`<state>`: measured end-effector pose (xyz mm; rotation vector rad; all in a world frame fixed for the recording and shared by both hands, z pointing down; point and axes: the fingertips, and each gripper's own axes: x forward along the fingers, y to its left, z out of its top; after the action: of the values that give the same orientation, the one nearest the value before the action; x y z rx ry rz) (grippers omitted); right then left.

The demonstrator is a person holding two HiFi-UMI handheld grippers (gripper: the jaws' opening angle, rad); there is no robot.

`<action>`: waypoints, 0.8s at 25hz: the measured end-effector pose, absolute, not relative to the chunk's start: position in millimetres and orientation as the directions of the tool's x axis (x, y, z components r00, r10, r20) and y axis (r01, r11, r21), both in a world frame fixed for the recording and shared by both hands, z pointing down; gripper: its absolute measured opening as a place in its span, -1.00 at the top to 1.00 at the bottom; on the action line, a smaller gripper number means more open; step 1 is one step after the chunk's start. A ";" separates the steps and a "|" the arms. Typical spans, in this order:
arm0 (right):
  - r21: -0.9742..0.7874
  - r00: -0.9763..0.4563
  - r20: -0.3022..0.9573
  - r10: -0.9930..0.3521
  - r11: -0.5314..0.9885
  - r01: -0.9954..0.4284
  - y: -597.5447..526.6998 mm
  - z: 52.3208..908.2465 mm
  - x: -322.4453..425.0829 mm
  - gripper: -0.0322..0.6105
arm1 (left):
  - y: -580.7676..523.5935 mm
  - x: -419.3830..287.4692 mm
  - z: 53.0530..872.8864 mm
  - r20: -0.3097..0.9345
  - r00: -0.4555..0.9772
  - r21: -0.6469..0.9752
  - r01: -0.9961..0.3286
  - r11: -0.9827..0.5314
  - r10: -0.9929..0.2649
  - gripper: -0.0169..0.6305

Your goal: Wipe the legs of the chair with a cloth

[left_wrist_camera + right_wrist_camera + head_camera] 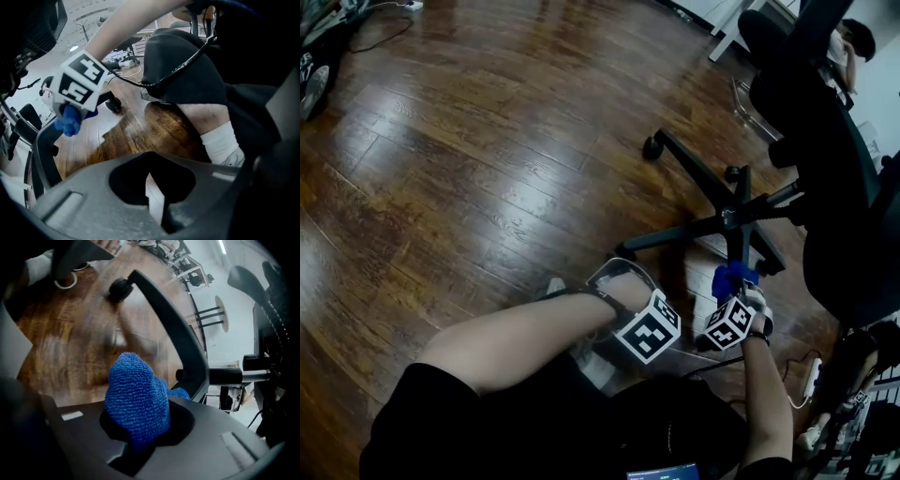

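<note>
The black office chair [834, 169] lies tipped at the right, its star base facing me. One leg [694, 173] runs up-left to a caster [653, 147]; another leg [670, 236] reaches left. My right gripper [733, 286] is shut on a bunched blue cloth [731, 277] just below the hub [731, 217]. In the right gripper view the cloth [136, 394] bulges out of the gripper [138, 430], beside a curved black leg [173, 329] ending in a caster [119, 288]. My left gripper [153, 190] is shut and empty, pointing past my socked leg [220, 140]. Its marker cube [649, 330] sits left of the right gripper.
A white power strip [811, 375] with cables lies on the wooden floor at lower right. A person [853, 42] sits at the top right beside white desk legs [727, 37]. Cables and gear [319, 66] lie at the top left. My knee [183, 75] crowds the left gripper.
</note>
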<state>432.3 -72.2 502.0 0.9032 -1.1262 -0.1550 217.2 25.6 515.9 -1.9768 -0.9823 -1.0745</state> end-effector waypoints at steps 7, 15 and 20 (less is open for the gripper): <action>0.578 0.435 0.792 -0.428 0.754 -0.311 42.3 524.2 417.6 0.71 | 25.9 212.4 502.9 0.880 0.395 -0.218 0.828 -0.516 0.262 0.95; 0.613 0.452 0.768 -0.454 0.726 -0.311 -19.5 501.9 427.4 0.71 | 32.2 214.1 496.8 0.868 0.408 -0.231 0.837 -0.495 0.284 0.95; 0.690 0.472 0.709 -0.524 0.654 -0.310 -112.0 477.4 442.9 0.71 | 27.4 221.0 499.2 0.854 0.412 -0.219 0.839 -0.498 0.319 0.95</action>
<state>442.9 -112.0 477.4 0.8944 -1.1103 -0.1550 221.0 27.4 499.2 -2.0165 -0.9795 -1.0230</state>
